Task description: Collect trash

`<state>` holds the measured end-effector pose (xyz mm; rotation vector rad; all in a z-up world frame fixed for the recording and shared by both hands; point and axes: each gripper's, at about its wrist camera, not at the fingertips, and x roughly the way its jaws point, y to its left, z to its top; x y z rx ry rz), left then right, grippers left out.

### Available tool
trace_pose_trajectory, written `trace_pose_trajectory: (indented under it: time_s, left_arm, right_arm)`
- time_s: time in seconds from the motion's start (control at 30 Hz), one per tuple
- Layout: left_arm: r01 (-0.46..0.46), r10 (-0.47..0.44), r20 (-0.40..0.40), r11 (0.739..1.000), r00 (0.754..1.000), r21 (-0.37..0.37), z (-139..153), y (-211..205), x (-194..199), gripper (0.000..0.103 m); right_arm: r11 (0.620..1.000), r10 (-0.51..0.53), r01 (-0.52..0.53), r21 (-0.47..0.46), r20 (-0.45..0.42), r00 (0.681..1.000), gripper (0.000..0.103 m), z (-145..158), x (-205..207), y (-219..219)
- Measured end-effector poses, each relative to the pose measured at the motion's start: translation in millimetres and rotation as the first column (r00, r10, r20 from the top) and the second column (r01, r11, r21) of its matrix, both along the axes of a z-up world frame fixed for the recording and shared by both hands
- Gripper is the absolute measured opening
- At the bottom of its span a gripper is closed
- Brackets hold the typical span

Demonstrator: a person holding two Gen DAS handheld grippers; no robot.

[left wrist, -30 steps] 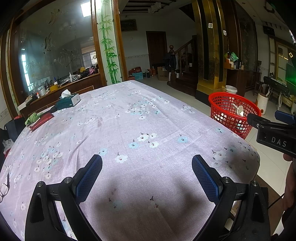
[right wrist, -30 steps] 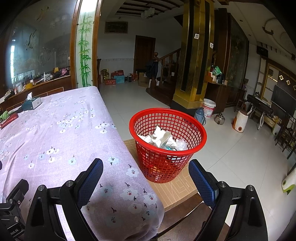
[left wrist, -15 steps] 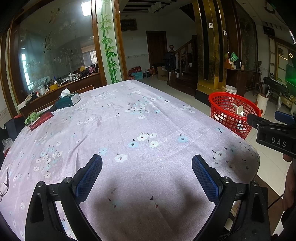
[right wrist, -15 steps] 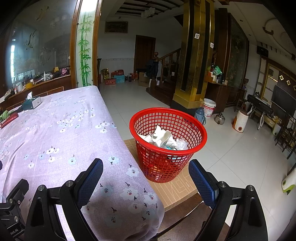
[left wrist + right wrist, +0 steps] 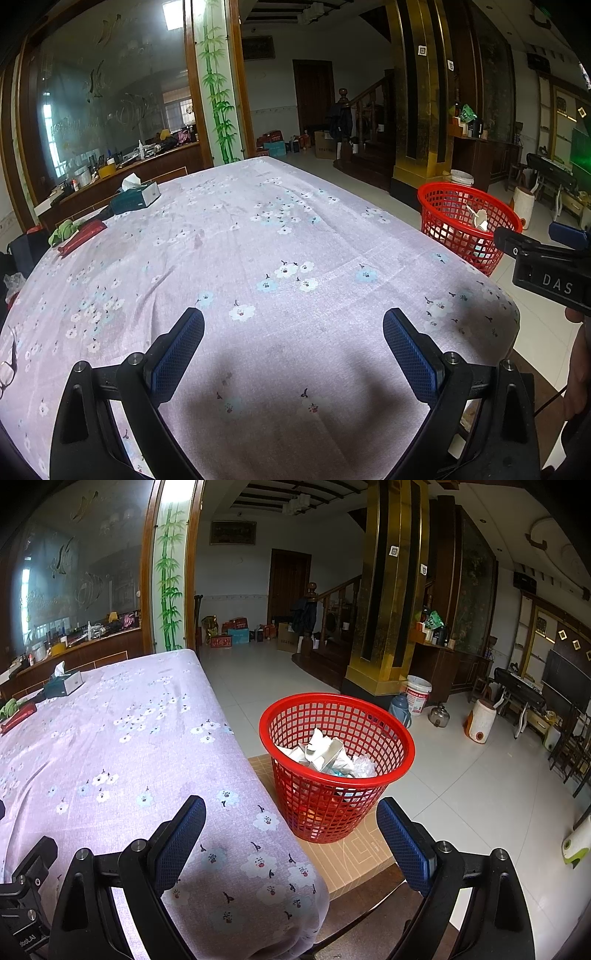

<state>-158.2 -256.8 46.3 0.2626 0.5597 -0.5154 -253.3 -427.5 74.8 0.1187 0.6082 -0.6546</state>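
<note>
Nothing has shifted in the last second: I hold both the left gripper [image 5: 293, 350] and the right gripper [image 5: 291, 830] with jaws apart and empty over the bench [image 5: 258, 240]; the red basket [image 5: 334, 771] at its right edge holds the trash [image 5: 325, 755], so collection looks finished.

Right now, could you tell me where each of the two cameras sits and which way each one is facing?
Left wrist: rides the left gripper, low over the table, looking along it toward the tissue box; its open fingers, the right gripper and a hand show.
Right wrist: rides the right gripper at the table's corner, facing the red basket of trash; its open fingers show.
Shared: table, basket, tissue box.
</note>
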Motion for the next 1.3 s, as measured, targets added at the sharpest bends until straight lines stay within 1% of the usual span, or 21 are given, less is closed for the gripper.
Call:
trace_pose_trajectory:
  time_s: [0.3,0.47,0.63,0.7,0.73,0.8,0.83,0.87,0.93,0.97,1.0,1.07,1.1,1.13,1.17,1.2,1.23,1.3]
  left_arm:
    - [-0.018,0.017,-0.016,1.000,1.000,-0.014,-5,5,2,0.097]
    - [-0.033,0.032,-0.025,0.999,0.999,-0.029,-3,13,5,0.097]
    - [-0.091,0.088,-0.057,0.994,0.994,-0.054,-3,38,16,0.097]
    - [-0.134,0.129,-0.085,0.989,0.988,-0.056,-3,56,25,0.097]
    - [-0.163,0.158,-0.100,0.985,0.982,-0.047,-4,65,31,0.097]
    - [-0.244,0.237,-0.146,0.969,0.960,-0.027,-7,89,47,0.097]
    - [-0.268,0.259,-0.167,0.963,0.951,-0.034,-8,101,53,0.097]
    - [-0.310,0.296,-0.197,0.950,0.935,-0.043,-10,119,61,0.097]
    - [-0.401,0.383,-0.247,0.916,0.890,-0.024,-16,151,78,0.097]
    - [-0.444,0.424,-0.274,0.896,0.863,-0.012,-19,167,86,0.097]
    - [-0.470,0.446,-0.294,0.882,0.845,-0.013,-20,180,92,0.097]
    - [-0.541,0.507,-0.336,0.841,0.794,-0.007,-24,210,103,0.097]
    - [-0.560,0.525,-0.349,0.829,0.776,0.002,-25,218,107,0.097]
    - [-0.568,0.532,-0.360,0.823,0.766,0.005,-26,227,112,0.097]
    - [-0.567,0.529,-0.367,0.824,0.765,0.008,-28,232,116,0.097]
    - [-0.560,0.525,-0.380,0.829,0.762,0.022,-30,235,121,0.097]
    - [-0.545,0.511,-0.400,0.838,0.761,0.033,-33,237,125,0.097]
    - [-0.509,0.468,-0.435,0.861,0.769,0.027,-38,237,131,0.097]
  right_arm:
    - [1.000,0.011,-0.011,-0.004,-0.012,1.000,0.096,-6,5,5]
    - [1.000,0.024,-0.024,-0.005,-0.022,0.999,0.096,-7,11,10]
    - [0.997,0.077,-0.077,0.017,-0.044,0.996,0.096,-8,26,22]
    - [0.993,0.113,-0.112,0.031,-0.054,0.992,0.096,-8,35,31]
    - [0.987,0.154,-0.151,0.055,-0.063,0.986,0.097,-8,43,38]
    - [0.972,0.220,-0.212,0.103,-0.074,0.973,0.097,-9,57,51]
    - [0.965,0.244,-0.234,0.115,-0.076,0.967,0.097,-9,63,58]
    - [0.953,0.282,-0.270,0.138,-0.081,0.956,0.097,-10,73,69]
    - [0.931,0.343,-0.325,0.164,-0.094,0.935,0.098,-12,92,90]
    - [0.918,0.373,-0.352,0.182,-0.101,0.922,0.098,-15,101,100]
    - [0.895,0.415,-0.383,0.228,-0.114,0.903,0.099,-20,116,113]
    - [0.864,0.462,-0.412,0.290,-0.130,0.877,0.099,-30,137,131]
    - [0.841,0.490,-0.421,0.340,-0.151,0.858,0.099,-37,152,142]
    - [0.831,0.498,-0.416,0.368,-0.161,0.852,0.099,-43,162,149]
    - [0.827,0.500,-0.412,0.384,-0.165,0.850,0.099,-48,171,156]
    - [0.831,0.495,-0.402,0.385,-0.180,0.850,0.098,-54,182,163]
    - [0.841,0.482,-0.384,0.382,-0.207,0.851,0.098,-60,192,168]
    - [0.848,0.465,-0.357,0.391,-0.224,0.857,0.098,-68,200,173]
